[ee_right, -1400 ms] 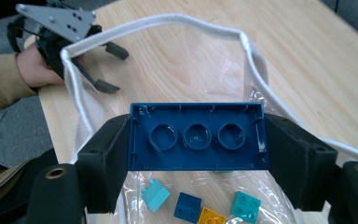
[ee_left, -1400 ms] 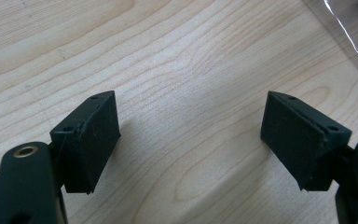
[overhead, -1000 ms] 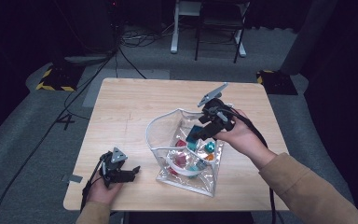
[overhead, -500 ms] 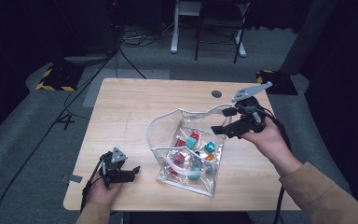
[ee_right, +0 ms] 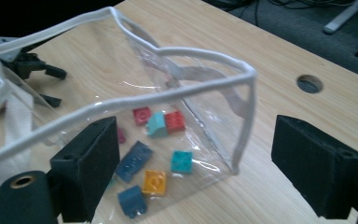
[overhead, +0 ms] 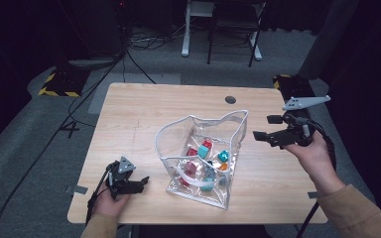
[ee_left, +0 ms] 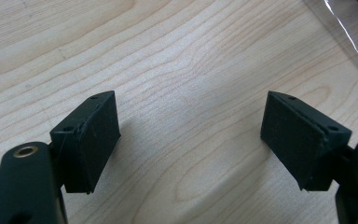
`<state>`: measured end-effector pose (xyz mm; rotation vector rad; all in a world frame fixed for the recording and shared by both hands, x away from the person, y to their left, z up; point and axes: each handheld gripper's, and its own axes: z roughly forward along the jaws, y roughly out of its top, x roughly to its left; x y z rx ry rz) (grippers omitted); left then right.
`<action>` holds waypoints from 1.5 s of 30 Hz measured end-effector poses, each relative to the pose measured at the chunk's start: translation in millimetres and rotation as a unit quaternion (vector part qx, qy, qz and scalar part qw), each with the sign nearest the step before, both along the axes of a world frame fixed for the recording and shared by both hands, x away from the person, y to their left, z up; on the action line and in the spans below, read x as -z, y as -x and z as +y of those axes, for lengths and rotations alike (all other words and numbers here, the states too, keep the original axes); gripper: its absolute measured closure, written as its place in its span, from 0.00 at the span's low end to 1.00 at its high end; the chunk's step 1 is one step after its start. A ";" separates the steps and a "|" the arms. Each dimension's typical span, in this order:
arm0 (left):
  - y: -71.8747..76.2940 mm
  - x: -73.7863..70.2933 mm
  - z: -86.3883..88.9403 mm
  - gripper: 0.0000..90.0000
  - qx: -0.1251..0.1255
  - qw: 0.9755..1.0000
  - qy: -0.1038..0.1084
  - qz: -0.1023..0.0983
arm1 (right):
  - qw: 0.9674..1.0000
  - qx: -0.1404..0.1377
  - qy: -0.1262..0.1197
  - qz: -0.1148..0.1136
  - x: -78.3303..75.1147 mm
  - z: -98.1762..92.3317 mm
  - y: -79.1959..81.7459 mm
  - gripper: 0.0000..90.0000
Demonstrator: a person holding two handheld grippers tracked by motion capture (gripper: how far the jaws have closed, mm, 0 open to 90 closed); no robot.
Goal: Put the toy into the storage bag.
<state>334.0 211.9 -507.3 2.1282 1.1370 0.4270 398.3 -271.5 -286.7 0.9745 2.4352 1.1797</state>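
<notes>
Right gripper [overhead: 264, 128]: off the table, at its right edge; jaws have just been opening, now wide apart, nothing between them.
Left gripper [overhead: 144, 182]: low over the table [overhead: 139, 114] at the near left corner; jaws spread, bare wood between the pads.
Clear pouch [overhead: 203, 148]: stands open-mouthed between the two grippers, just beside the right gripper's tips, apart from both.
Bricks [ee_right: 156, 123]: loose inside the pouch, red, teal, blue, orange; ahead of the right jaws.

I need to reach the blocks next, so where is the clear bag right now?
In the high view the clear bag stands open mid-table, between the left gripper near the front edge and the right gripper at the right, touching neither.
</notes>
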 end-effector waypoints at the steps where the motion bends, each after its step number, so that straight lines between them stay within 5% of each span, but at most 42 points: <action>1: -0.1 0.0 0.0 0.22 0.000 1.000 0.000 0.000 | 1.000 0.007 0.000 -0.001 2.0 -5.8 0.7 0.17; 12: 0.0 0.0 0.0 0.22 0.000 1.000 0.000 0.000 | 0.995 0.101 0.002 0.013 49.6 -74.8 2.9 0.17; 21: 0.0 0.0 0.0 0.22 0.000 1.000 0.000 0.000 | 0.990 0.139 0.012 0.025 91.7 -105.0 3.8 0.12; 36: 0.0 0.0 -0.1 0.22 0.000 1.000 0.000 0.000 | 0.988 0.139 0.030 0.054 166.0 -109.6 15.8 0.06; 45: 0.0 0.0 0.0 0.22 0.000 1.000 0.000 0.000 | 0.991 0.119 0.049 0.040 201.6 -99.3 26.1 0.03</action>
